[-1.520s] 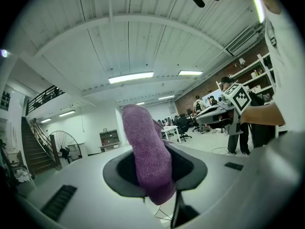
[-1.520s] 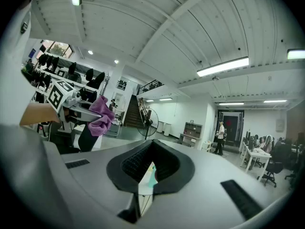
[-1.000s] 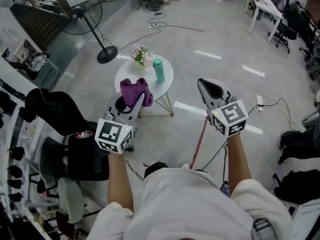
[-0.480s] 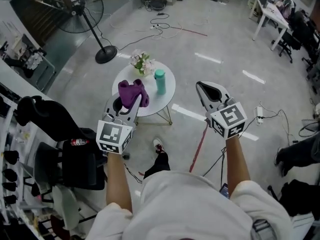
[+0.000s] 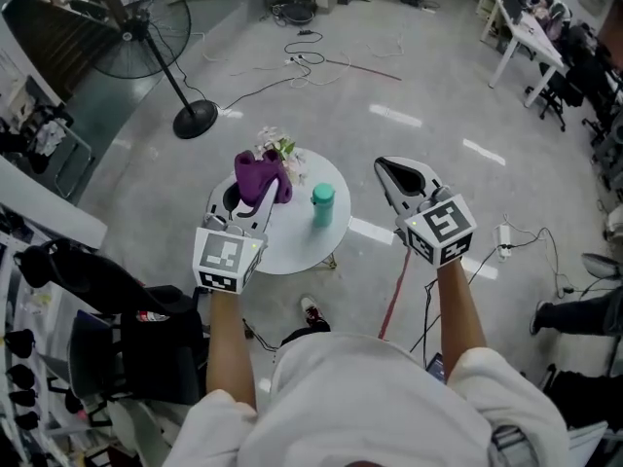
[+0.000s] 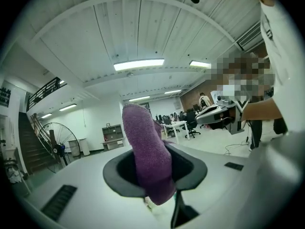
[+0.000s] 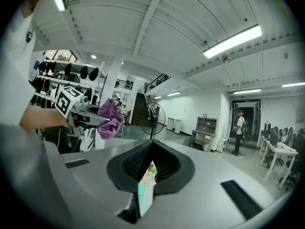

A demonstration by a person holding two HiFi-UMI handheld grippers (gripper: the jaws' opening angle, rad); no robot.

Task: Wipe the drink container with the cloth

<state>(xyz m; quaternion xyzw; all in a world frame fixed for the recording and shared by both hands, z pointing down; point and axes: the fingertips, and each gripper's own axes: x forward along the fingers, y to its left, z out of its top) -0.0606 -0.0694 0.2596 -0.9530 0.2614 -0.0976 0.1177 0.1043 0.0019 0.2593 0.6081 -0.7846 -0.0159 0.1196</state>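
Observation:
A teal drink container (image 5: 322, 205) stands upright on a small round white table (image 5: 292, 245). My left gripper (image 5: 266, 193) hangs over the table's left part, left of the container and apart from it, shut on a purple cloth (image 5: 260, 174). In the left gripper view the cloth (image 6: 145, 147) sticks up from between the jaws. My right gripper (image 5: 397, 169) is held in the air to the right of the table, shut with nothing in it. Its own view shows the dark jaws (image 7: 151, 144) pressed together, and the left gripper (image 7: 88, 119) with the cloth (image 7: 110, 113) off to the left.
A small bunch of flowers (image 5: 278, 150) stands at the table's far edge. A standing fan (image 5: 148, 39) is at the back left, and a black chair (image 5: 156, 343) is at my lower left. Cables (image 5: 321, 61) and a red line (image 5: 393, 298) lie on the floor.
The table has come closer and now lies under the left gripper, with the container to the right of the cloth. Both grippers keep their grip state and pose.

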